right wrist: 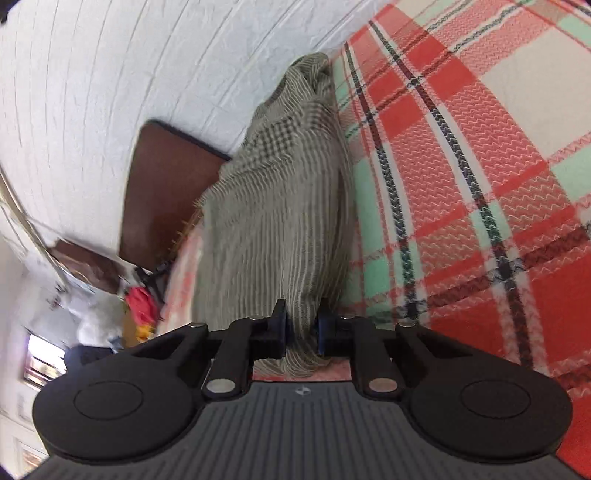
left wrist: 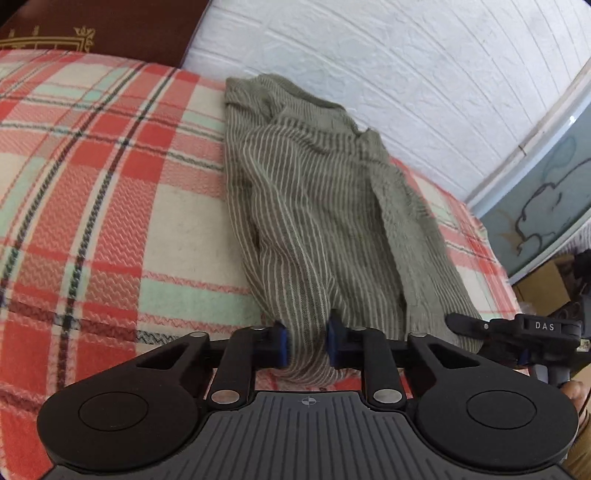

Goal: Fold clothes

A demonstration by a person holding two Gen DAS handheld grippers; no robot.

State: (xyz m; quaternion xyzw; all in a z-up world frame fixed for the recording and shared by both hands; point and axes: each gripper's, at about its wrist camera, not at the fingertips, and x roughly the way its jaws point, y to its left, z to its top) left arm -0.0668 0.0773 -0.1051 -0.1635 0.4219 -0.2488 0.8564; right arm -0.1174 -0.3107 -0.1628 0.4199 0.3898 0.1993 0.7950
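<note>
An olive-green garment with thin white stripes (left wrist: 314, 206) lies bunched lengthwise on a red, cream and mint plaid blanket (left wrist: 110, 192). My left gripper (left wrist: 307, 341) is shut on the garment's near end, the fabric pinched between its blue pads. At the right edge of the left wrist view the right gripper (left wrist: 517, 332) holds the same near edge of the cloth. In the right wrist view the garment (right wrist: 280, 206) stretches away from me, and my right gripper (right wrist: 302, 332) is shut on its near end.
A white textured wall (left wrist: 388, 74) runs behind the bed. A dark brown headboard (left wrist: 122, 26) stands at the blanket's far end. A pale blue painted panel (left wrist: 543, 206) stands beside the bed. Red and yellow items (right wrist: 142, 306) lie low beside the bed in the right wrist view.
</note>
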